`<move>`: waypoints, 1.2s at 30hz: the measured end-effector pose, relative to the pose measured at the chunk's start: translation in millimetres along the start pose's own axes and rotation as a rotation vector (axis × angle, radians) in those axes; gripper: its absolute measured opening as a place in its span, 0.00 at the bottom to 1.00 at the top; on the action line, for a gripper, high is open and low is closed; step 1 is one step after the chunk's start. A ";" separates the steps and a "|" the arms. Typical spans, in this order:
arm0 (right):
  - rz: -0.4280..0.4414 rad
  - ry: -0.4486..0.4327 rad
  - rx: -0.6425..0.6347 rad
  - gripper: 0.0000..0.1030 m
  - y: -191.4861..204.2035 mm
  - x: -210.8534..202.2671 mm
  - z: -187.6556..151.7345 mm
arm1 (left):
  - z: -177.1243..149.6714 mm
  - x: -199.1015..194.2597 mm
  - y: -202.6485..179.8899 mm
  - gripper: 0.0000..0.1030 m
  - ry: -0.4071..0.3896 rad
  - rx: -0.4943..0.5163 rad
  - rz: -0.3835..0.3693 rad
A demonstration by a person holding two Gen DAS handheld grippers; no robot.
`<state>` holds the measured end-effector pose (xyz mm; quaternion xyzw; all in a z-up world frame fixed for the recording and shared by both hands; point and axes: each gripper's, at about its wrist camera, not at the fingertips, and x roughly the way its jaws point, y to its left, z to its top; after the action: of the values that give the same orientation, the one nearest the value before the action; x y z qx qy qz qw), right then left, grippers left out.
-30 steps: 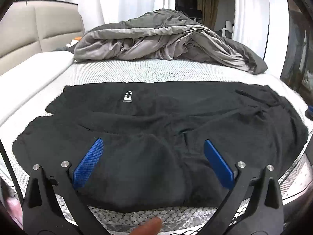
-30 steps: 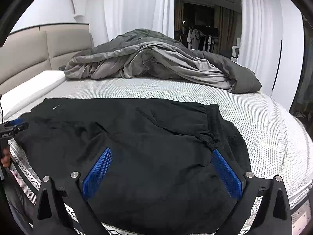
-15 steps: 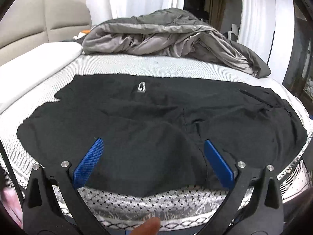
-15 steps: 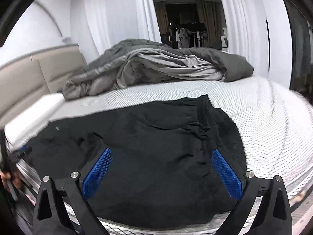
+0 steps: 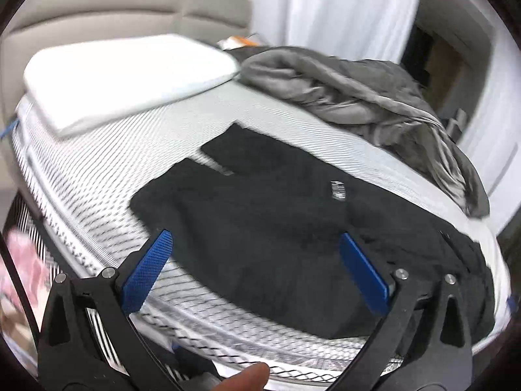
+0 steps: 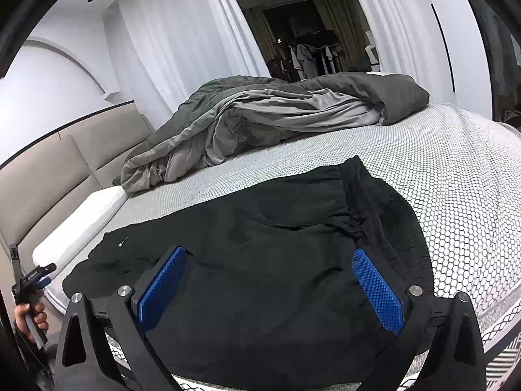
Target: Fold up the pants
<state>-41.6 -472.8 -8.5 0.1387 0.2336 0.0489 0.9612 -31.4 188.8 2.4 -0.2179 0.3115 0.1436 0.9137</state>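
While the left wrist view is smeared by motion, the black pants can be made out spread flat on the mattress, near its front edge. The left gripper is held wide open, empty, above the leg ends. A hem could be missed, or only one layer pinched, if closure is attempted on such a blurred approach.

From the right wrist view, the right gripper is also seen spread open and empty over the waistband end. Uneven lifting could drag fabric off the bed edge.
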 end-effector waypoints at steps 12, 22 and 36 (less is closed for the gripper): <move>-0.059 0.027 -0.036 1.00 -11.6 -9.2 -14.4 | -24.2 38.7 54.0 0.57 0.218 -0.167 -0.042; -0.100 0.017 0.021 1.00 -38.1 -18.3 -17.6 | 19.1 86.0 42.7 0.07 0.140 -0.221 -0.067; 0.023 0.226 0.398 0.92 -129.4 -7.0 -61.6 | 23.4 51.9 68.4 0.02 -0.066 -0.238 -0.069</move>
<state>-72.6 -582.7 -95.4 0.3220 0.3432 0.0278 0.8819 -7.1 265.8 -34.9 -0.3307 0.2542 0.1553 0.8955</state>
